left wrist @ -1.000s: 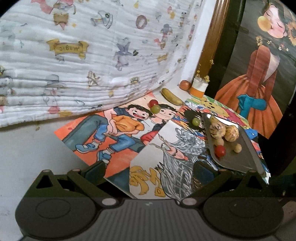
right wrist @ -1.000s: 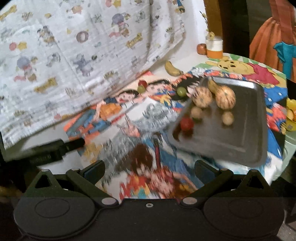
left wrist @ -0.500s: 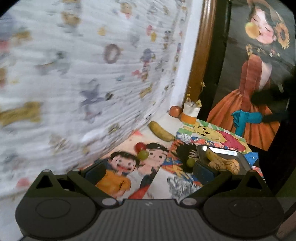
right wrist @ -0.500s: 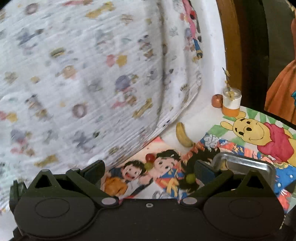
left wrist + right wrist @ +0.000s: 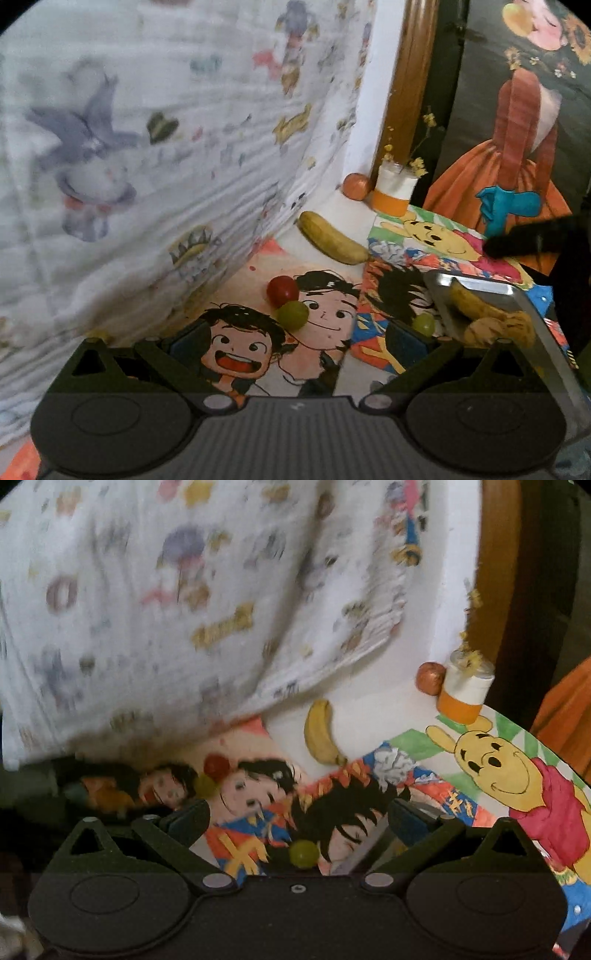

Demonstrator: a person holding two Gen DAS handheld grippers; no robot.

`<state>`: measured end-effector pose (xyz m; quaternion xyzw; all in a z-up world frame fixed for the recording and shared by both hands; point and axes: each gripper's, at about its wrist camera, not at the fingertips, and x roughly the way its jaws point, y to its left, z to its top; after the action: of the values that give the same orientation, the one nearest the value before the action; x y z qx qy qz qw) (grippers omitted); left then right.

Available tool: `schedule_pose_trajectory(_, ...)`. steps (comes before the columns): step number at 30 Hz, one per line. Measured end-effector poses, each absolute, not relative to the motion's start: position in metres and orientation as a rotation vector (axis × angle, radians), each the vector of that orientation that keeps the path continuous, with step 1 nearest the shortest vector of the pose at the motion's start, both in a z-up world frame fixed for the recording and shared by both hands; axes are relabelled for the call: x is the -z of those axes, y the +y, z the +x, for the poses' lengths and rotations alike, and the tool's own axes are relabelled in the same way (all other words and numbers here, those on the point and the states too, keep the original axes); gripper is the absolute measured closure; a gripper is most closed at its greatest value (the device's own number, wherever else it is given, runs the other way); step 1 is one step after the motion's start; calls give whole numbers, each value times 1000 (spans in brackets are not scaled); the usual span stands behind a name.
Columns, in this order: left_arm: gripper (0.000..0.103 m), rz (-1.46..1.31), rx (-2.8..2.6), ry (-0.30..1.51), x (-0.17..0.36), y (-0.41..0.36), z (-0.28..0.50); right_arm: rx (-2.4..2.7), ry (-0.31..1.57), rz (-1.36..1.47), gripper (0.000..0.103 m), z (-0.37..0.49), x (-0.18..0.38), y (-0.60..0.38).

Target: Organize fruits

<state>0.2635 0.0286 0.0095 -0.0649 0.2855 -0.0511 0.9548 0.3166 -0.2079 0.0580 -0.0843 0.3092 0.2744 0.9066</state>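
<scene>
My left gripper (image 5: pixel 295 341) is open above the cartoon drawings, just short of a red fruit (image 5: pixel 282 290) and a green grape (image 5: pixel 293 314) that touch each other. Another green grape (image 5: pixel 424 324) lies by the corner of the metal tray (image 5: pixel 532 314), which holds a banana (image 5: pixel 476 301) and a ribbed tan fruit (image 5: pixel 498 328). A loose banana (image 5: pixel 332 239) lies farther back by the wall. My right gripper (image 5: pixel 299 821) is open, with a green grape (image 5: pixel 303 853) low between its fingers. The banana (image 5: pixel 322 733), red fruit (image 5: pixel 217 765) and second grape (image 5: pixel 204 785) lie beyond it.
A printed white cloth (image 5: pixel 166 129) hangs along the left. An orange-and-white jar of dried flowers (image 5: pixel 393 190) and a round orange fruit (image 5: pixel 356 186) stand in the back corner. A Winnie-the-Pooh drawing (image 5: pixel 517 775) covers the right side. A dark shape (image 5: pixel 535 240) reaches in at right.
Both grippers have moved forward and lower toward the fruits on the drawings. The tray has slid mostly out of the right wrist view, and a green grape now sits between the right fingers.
</scene>
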Motion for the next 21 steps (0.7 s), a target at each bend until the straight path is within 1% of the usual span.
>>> schedule_pose_trajectory(5,0,-165,76,615,7,32,285,-601,644,-287,1,317,-24,-200)
schedule_pose_trajectory(9,0,-181,77,627,15,31,295,-624,642,-355,6,320,-5,-191)
schedule_pose_trajectory(15,1,-168,74,632,22,22,310,-627,627,-374,19,324,9,-183)
schedule_pose_trajectory(17,2,-171,80,631,22,19,313,-626,627,-372,24,326,11,-182)
schedule_pose_trajectory(19,9,-169,84,629,23,17,316,-628,633,-367,31,329,14,-182)
schedule_pose_trajectory(21,13,-170,88,635,24,16,319,-628,639,-363,35,332,16,-181)
